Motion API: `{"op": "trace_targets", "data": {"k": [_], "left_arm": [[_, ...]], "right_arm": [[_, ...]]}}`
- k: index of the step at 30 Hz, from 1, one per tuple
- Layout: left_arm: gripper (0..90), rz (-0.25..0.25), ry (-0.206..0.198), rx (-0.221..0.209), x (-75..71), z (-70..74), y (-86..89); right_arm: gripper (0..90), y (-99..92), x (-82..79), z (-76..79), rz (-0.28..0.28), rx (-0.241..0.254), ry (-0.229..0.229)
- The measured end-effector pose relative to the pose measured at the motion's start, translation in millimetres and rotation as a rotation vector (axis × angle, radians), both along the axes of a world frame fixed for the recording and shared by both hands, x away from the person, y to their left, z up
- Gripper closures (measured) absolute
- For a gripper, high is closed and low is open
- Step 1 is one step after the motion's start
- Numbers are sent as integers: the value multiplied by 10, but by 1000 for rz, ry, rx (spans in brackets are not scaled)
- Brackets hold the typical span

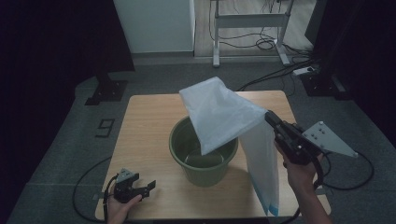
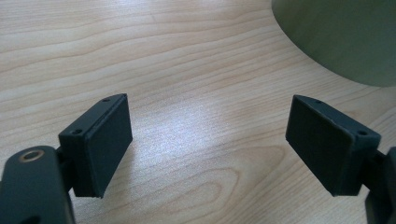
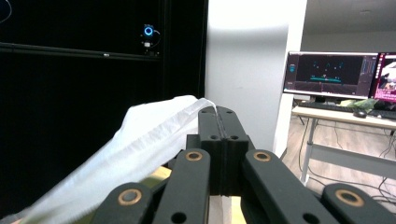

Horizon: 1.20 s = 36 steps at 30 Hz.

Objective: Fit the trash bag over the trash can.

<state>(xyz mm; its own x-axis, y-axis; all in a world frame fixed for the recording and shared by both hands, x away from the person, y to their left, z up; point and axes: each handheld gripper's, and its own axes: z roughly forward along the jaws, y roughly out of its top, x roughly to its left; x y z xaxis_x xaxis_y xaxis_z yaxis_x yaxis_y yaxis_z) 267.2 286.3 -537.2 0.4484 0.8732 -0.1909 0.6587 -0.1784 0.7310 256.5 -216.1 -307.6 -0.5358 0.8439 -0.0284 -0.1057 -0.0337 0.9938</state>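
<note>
A green bucket (image 1: pixel 203 161) stands in the middle of the wooden table (image 1: pixel 144 126). A white plastic bag (image 1: pixel 219 114) hangs in the air over the bucket's right half and drapes down its right side. My right gripper (image 1: pixel 268 115) is shut on the bag's edge and holds it up; in the right gripper view the pressed jaws pinch the white bag (image 3: pixel 140 140). My left gripper (image 1: pixel 148 188) rests low at the table's front left, open and empty; its view has the bucket's wall (image 2: pixel 341 37) at the upper right.
The table's left half is bare wood (image 2: pixel 187 70). Beyond the table's far edge are a white desk frame (image 1: pixel 250 28), cables on the floor and a power strip (image 1: pixel 306 71). A desk with monitors (image 3: pixel 343 74) stands off to the side.
</note>
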Motion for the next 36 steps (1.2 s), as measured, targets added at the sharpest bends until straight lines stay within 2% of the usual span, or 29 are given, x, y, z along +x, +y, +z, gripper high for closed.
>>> {"op": "trace_targets", "data": {"k": [7, 13, 18, 20, 24, 27, 32, 36], "left_arm": [[143, -9, 3, 5, 0, -6, -33], [143, -7, 6, 6, 2, -11, -21], [143, -11, 9, 7, 6, -11, -12], [144, -12, 9, 8, 3, -8, -8], [144, -12, 10, 8, 5, -13, -4], [144, -15, 14, 15, 18, -25, -27], [144, -29, 16, 28, 13, -23, -75], [144, -28, 18, 28, 13, -31, -67]], "right_arm": [[892, -13, -88, -122, 14, -21, 1], [892, 175, -38, -284, 56, -71, 28], [891, 352, 31, -440, 94, -113, 70], [892, 377, 13, -462, 95, -120, 66], [891, 282, -93, -440, 98, -92, 50], [891, 163, -138, -424, 83, -116, 53], [891, -19, -108, -402, 67, -88, 67], [891, 25, -52, -395, 86, -93, 60]]}}
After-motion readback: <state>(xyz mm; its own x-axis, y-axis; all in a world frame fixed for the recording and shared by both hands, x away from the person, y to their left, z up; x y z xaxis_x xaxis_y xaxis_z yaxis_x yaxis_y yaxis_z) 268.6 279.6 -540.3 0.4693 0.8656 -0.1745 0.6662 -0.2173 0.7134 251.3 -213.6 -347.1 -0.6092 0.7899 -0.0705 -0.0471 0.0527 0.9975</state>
